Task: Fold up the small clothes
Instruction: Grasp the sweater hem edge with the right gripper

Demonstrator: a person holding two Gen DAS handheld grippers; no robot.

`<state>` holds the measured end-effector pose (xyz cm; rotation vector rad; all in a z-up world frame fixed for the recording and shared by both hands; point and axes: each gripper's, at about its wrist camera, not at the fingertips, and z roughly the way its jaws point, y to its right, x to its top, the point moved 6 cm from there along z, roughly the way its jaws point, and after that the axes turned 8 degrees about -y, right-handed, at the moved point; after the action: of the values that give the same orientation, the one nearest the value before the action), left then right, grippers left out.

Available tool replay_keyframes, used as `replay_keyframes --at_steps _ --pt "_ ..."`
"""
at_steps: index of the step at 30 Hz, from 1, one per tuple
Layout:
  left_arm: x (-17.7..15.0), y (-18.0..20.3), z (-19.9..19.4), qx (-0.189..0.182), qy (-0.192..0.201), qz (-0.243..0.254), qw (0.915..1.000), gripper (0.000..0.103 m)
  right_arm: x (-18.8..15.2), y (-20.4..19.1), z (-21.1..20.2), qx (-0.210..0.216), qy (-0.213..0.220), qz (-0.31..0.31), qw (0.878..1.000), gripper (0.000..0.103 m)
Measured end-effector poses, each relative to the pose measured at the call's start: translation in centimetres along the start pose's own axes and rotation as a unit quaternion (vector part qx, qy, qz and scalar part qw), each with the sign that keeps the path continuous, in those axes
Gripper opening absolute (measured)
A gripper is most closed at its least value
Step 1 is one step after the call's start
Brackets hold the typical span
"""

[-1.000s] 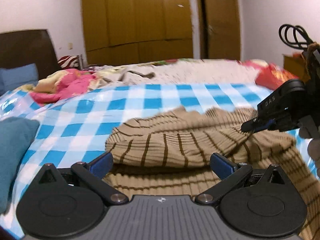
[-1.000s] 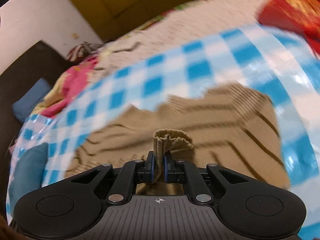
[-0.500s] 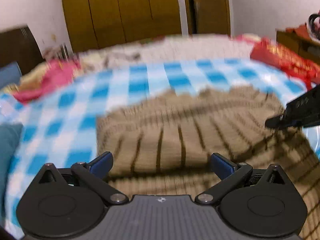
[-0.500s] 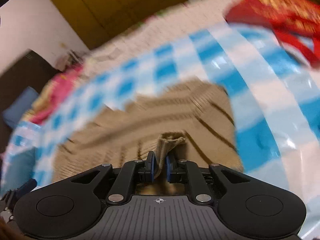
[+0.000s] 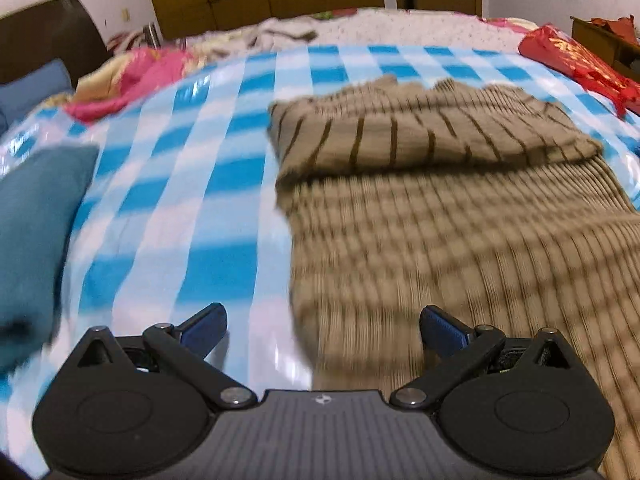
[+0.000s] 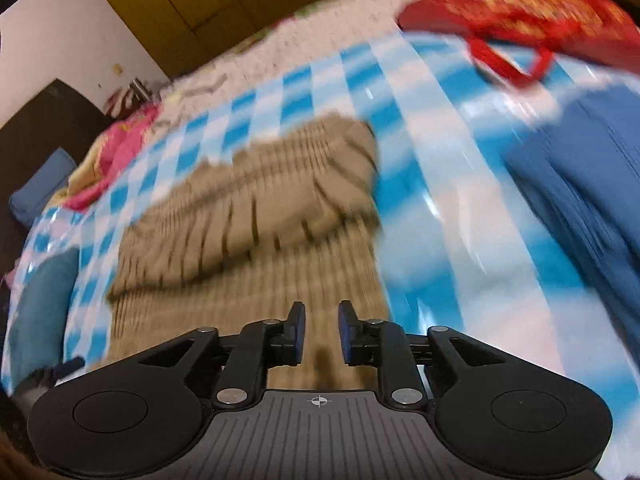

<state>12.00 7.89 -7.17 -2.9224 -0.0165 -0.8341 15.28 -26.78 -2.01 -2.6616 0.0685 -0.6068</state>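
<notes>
A tan ribbed sweater with dark stripes [image 5: 432, 208] lies on the blue and white checked cloth [image 5: 192, 184], its striped sleeves folded across the far part of the body. It also shows in the right wrist view [image 6: 256, 232]. My left gripper [image 5: 323, 326] is wide open and empty above the sweater's near left edge. My right gripper [image 6: 321, 332] is open by a narrow gap and empty, above the sweater's near right part.
A teal folded cloth [image 5: 36, 216] lies at the left. A pink bundle [image 5: 132, 80] sits at the far left. A red bag [image 6: 520, 12] lies at the far right, and a blue garment [image 6: 588, 184] lies right of the sweater. Wooden wardrobes stand behind the bed.
My right gripper has let go of the sweater cuff and pulled back to the right. My left gripper has drawn back toward me, staying open. The sleeves now lie folded on the body.
</notes>
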Motion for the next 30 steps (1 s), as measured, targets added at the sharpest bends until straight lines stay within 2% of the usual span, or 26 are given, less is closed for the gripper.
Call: replay_keyframes --at_steps 4,7,11,16,18,20,22,30 --pt "-2.3 0.1 -1.6 -0.025 -0.027 -0.009 0.9993 0.103 -4.6 1.5 -1.5 -0.006 -0.043 0.022 0.999 0.024" --pt "-2.9 0.2 -3.3 -0.046 -0.03 -0.016 0.9983 0.103 -7.2 1.9 -1.9 0.018 -0.081 0.044 0.996 0.026" --pt "-4.0 0.2 -4.6 -0.048 -0.048 -0.005 0.9977 0.103 -8.3 0.7 -2.9 0.013 -0.091 0.001 0.996 0.033" --pt "-5.9 0.2 -5.3 -0.058 -0.082 0.003 0.995 0.103 -8.5 -1.2 -3.3 0.034 -0.112 -0.035 0.993 0.034" --pt "-6.3 0.5 -5.3 -0.068 -0.099 0.005 0.9927 0.099 -9.0 -1.5 -3.3 0.028 -0.127 -0.05 0.99 0.034" --pt "-6.5 0.8 -5.0 -0.075 -0.113 0.009 0.9908 0.088 -9.8 -1.7 -3.2 0.029 -0.145 -0.051 0.988 0.034" --pt "-6.5 0.8 -4.7 -0.08 -0.124 0.005 0.9891 0.084 -10.4 -1.7 -3.1 0.032 -0.155 -0.052 0.986 0.034" --pt "-7.4 0.0 -5.8 -0.111 -0.14 -0.037 0.9833 0.067 -10.9 -1.4 -2.8 0.044 -0.163 -0.032 0.985 0.034"
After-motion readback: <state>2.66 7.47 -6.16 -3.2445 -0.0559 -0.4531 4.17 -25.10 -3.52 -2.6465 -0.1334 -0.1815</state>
